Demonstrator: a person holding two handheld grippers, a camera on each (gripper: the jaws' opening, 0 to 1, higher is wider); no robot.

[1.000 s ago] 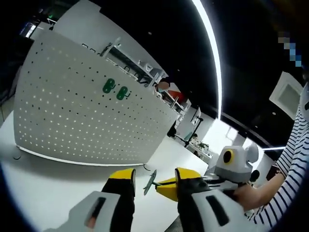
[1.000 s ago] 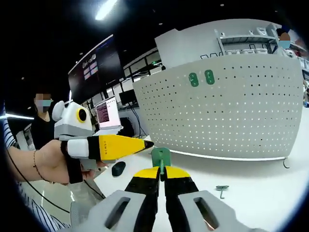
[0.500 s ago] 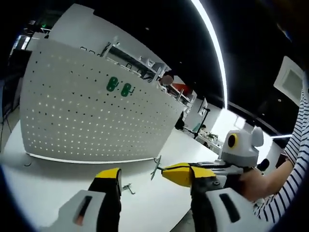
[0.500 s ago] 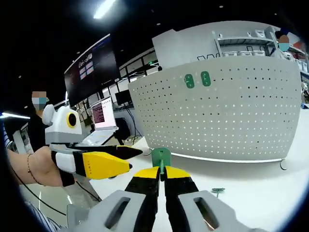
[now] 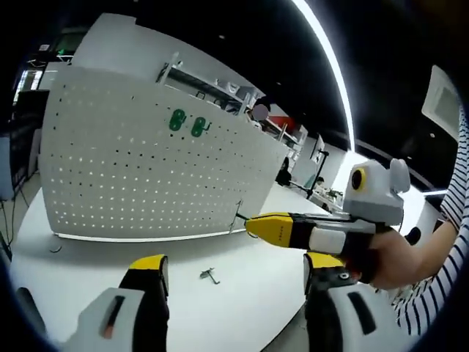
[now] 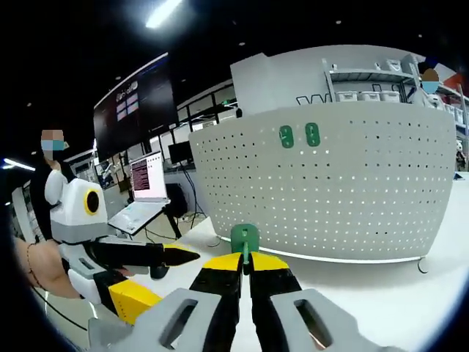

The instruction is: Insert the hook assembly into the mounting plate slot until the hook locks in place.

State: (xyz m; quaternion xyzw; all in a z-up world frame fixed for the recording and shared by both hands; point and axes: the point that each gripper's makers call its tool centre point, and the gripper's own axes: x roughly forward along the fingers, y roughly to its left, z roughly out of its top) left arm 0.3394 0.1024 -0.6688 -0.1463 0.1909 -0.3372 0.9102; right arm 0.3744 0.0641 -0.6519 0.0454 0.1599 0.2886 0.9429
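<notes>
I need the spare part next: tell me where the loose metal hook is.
In the left gripper view, the loose metal hook lies flat on the white table, in front of the pegboard, below the right tool.

left hand-held gripper (image 5: 233, 273): jaws wide apart | metal hook (image 5: 210, 275): on white table (image 5: 242, 308) | pegboard (image 5: 146, 176): upright behind

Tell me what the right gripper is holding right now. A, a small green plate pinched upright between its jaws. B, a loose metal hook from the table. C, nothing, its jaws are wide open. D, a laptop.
A: in the right gripper view the right gripper has its yellow-tipped jaws shut on the small green plate, which stands up in front of the white pegboard.
</notes>
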